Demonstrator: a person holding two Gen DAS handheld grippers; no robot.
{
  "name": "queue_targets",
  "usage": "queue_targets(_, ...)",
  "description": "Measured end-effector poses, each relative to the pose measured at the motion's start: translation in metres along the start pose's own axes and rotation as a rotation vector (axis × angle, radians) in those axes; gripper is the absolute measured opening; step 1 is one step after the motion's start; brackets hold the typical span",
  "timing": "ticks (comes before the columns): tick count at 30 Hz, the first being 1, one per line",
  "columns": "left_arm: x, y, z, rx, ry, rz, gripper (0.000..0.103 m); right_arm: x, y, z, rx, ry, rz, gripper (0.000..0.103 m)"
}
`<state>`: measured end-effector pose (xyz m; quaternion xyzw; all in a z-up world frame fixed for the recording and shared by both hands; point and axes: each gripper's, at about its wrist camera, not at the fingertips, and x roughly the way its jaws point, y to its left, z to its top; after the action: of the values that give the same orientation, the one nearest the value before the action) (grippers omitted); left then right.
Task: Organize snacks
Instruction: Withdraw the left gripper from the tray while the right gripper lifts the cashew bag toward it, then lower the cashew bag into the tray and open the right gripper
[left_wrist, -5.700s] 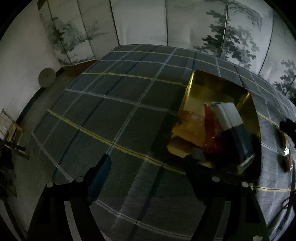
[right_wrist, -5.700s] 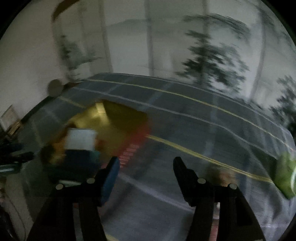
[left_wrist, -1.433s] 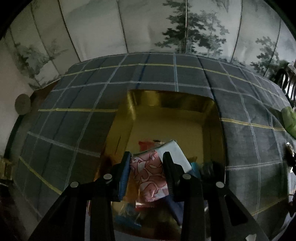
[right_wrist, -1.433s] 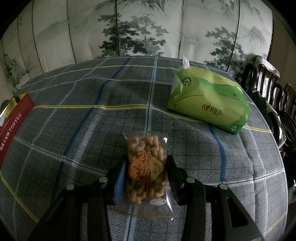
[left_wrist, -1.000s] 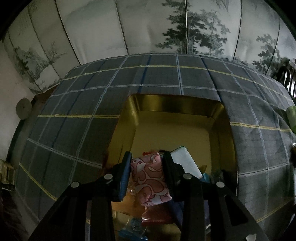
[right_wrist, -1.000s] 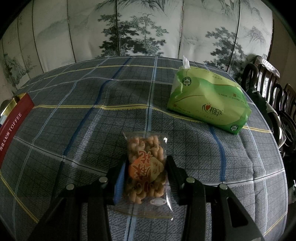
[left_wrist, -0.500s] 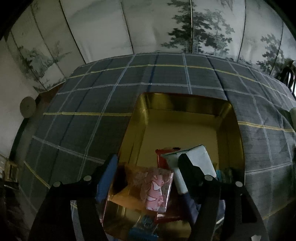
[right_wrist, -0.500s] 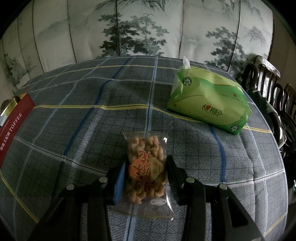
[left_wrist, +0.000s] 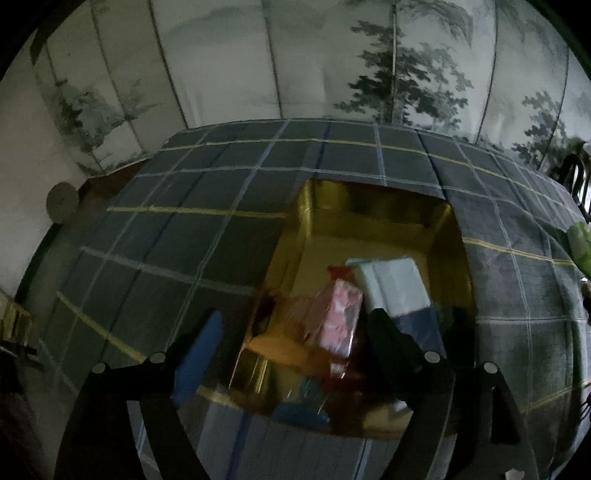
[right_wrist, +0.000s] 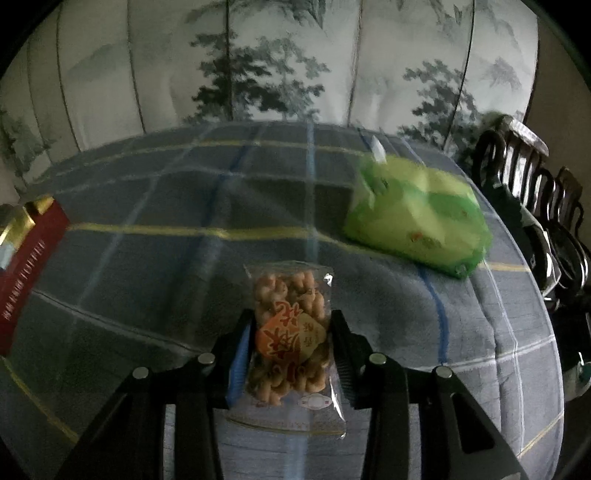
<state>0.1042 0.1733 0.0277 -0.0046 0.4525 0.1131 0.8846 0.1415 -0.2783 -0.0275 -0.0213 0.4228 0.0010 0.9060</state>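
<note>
Plaid-clothed table (right_wrist: 155, 266) carries gold tin (left_wrist: 369, 206), green tissue pack (right_wrist: 417, 218), red toffee box (right_wrist: 26, 273)

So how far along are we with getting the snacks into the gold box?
Several are already in the gold box: the pink packet and a white-and-blue carton lie inside, and the left gripper is open and empty above them. In hand: the right gripper is shut on the clear bag of twisted snacks. Left: carrying that bag to the box. The green tissue pack sits apart on the tablecloth.
</note>
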Motion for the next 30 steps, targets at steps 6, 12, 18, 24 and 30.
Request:
queue_targets(6, -0.001, 0.019, -0.023, -0.084, 0.040, -0.010, 0.080, -0.027, 0.060, 0.020, -0.066, -0.044, 0.132, 0.040)
queue_targets(12, -0.002, 0.038, -0.039, -0.123, 0.067, 0.042, 0.080, -0.041, 0.150, 0.030, -0.138, -0.043, 0.320, 0.040)
queue_targets(18, -0.013, 0.061, -0.049, -0.148, 0.059, 0.083, 0.081, -0.047, 0.243, 0.032, -0.230, -0.035, 0.468, 0.040)
queue_targets(24, -0.024, 0.074, -0.055, -0.144, 0.047, 0.140, 0.082, -0.051, 0.310, 0.030, -0.322, -0.042, 0.529, 0.040)
queue_targets(30, -0.028, 0.080, -0.058, -0.137, 0.035, 0.167, 0.083, -0.048, 0.344, 0.033, -0.359, -0.041, 0.526, 0.040)
